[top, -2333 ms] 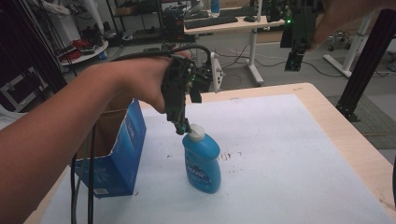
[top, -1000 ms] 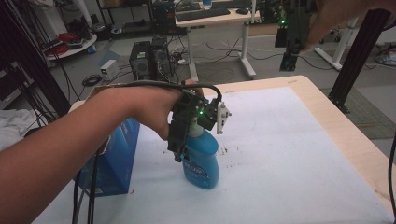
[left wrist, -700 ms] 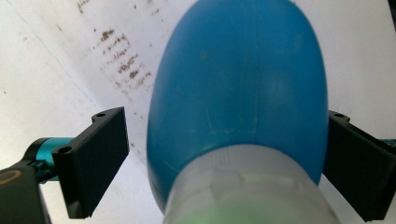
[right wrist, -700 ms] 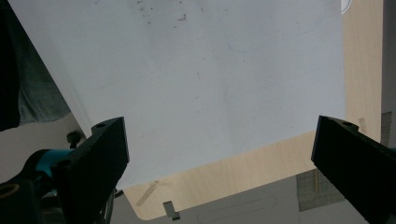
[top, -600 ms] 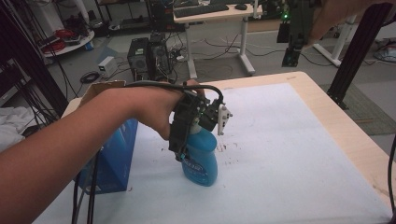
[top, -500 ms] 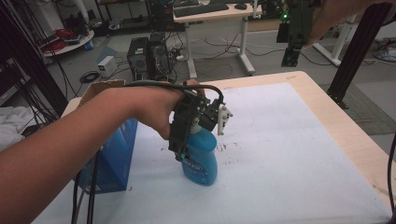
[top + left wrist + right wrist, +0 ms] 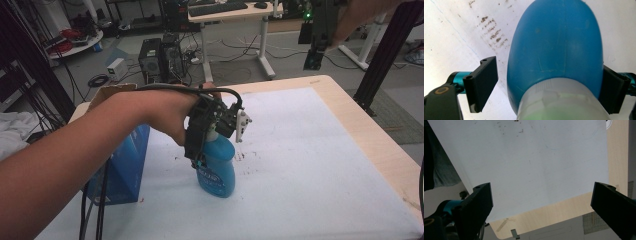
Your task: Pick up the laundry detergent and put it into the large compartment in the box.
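Left gripper (image 7: 202, 150) is coming down over the top of a blue bottle (image 7: 216, 167) that is standing upright on the white mat (image 7: 310, 165) of the table, just right of an open blue cardboard box (image 7: 127, 165). In the left gripper view its jaws have just been closing with the blue bottle (image 7: 556, 50) between them — the right-hand pad is sitting against the bottle's shoulder, the left-hand pad is standing off with a gap showing, so no firm clamp yet. To do this step well, by my reading: the person should be keeping the gripper straight above the pale cap (image 7: 559, 102), closing evenly so both pads meet the body at once, and gripping below the shoulder's curve, where the plastic is widest, so the rounded body is not squirting out or tipping. The bottle wall is tinted blue; how much liquid is inside I cannot tell. What the box is holding is hidden from the high view. Right gripper (image 7: 315, 45) is hanging high above the table's far edge — its jaws are spread wide with nothing between them, looking down on bare mat (image 7: 536, 165).
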